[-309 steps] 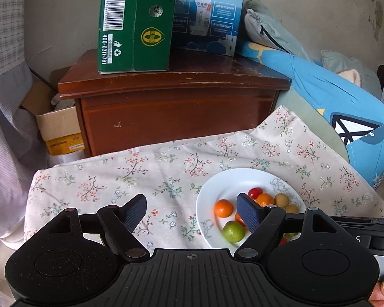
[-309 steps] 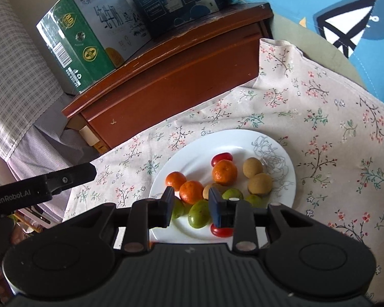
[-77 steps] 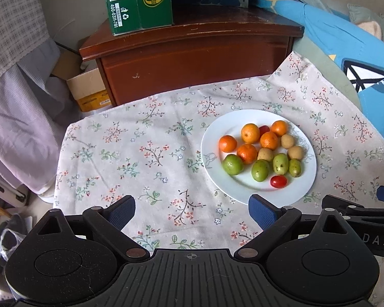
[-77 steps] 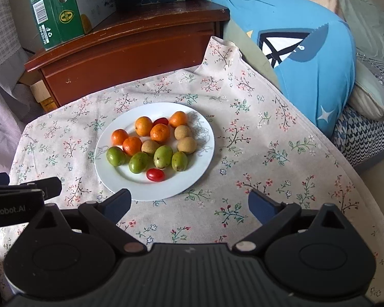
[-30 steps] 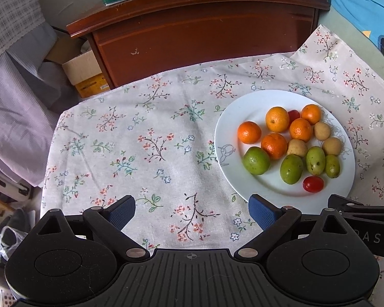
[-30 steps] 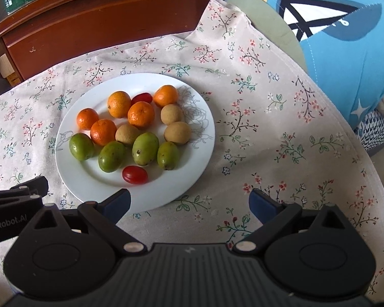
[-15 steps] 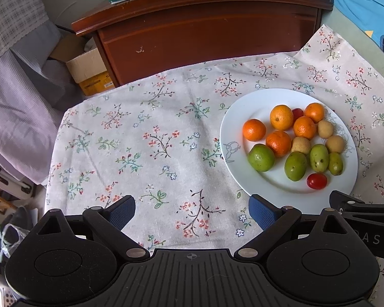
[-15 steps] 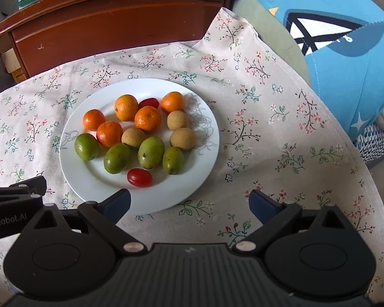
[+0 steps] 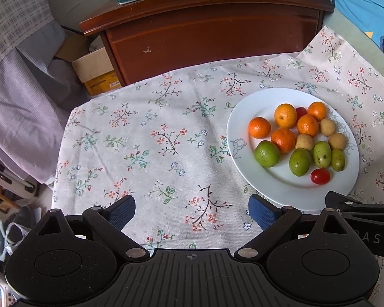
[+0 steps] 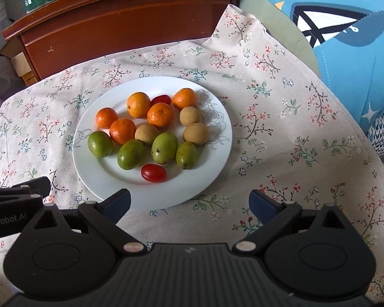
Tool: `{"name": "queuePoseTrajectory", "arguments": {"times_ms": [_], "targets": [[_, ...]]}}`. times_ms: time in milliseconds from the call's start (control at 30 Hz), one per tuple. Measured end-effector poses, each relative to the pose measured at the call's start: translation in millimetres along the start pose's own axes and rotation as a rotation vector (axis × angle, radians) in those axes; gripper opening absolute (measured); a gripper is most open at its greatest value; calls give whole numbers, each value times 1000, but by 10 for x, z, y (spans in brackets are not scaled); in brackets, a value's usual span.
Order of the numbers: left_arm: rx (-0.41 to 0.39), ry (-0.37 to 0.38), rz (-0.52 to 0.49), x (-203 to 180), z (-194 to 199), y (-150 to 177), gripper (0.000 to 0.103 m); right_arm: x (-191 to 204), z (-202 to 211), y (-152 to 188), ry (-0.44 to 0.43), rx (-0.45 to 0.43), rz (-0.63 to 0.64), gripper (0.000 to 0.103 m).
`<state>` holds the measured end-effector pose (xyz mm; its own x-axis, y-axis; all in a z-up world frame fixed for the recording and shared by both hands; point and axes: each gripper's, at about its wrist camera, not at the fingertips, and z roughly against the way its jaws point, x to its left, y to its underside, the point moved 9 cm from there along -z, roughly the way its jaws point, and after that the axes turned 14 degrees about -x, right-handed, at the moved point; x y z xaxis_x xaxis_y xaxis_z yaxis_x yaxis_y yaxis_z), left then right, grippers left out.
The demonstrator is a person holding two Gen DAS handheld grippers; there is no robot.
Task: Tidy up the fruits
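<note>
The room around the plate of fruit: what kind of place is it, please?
Probably a bedroom at home, not a lab. A wooden nightstand stands behind the cloth-covered table, a blue cushion lies on bedding at the right, and a cardboard box sits on the floor.

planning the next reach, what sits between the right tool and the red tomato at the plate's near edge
In the right wrist view, only bare white plate rim lies between the open right tool and the near tomato; no other fruit lies between.
</note>
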<state>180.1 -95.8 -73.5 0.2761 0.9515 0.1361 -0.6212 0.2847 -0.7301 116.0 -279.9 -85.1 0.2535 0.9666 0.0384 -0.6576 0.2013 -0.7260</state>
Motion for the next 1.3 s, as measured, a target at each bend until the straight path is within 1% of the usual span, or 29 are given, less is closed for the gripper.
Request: {"name": "queuePoseTrajectory", "arguments": {"times_ms": [267, 400, 733, 967, 1067, 1200, 1300], "targets": [[-7, 0, 3, 69, 76, 33, 96, 79, 48, 66, -41, -5, 18, 98], [-2, 2, 24, 125, 119, 99, 96, 124, 63, 118, -65, 3, 24, 98], [5, -4, 64, 279, 255, 283, 96, 319, 135, 392, -159, 7, 38, 98], [4, -11, 101, 462, 367, 391, 97, 564, 257, 591, -263, -87, 49, 98], [7, -14, 121, 548, 413, 442, 96, 648, 250, 683, -271, -101, 75, 98], [8, -21, 141, 654, 466, 515, 97, 724, 240, 737, -244, -144, 159, 99], [12, -23, 149, 700, 495, 571, 97, 749, 211, 751, -236, -164, 186, 102]]}}
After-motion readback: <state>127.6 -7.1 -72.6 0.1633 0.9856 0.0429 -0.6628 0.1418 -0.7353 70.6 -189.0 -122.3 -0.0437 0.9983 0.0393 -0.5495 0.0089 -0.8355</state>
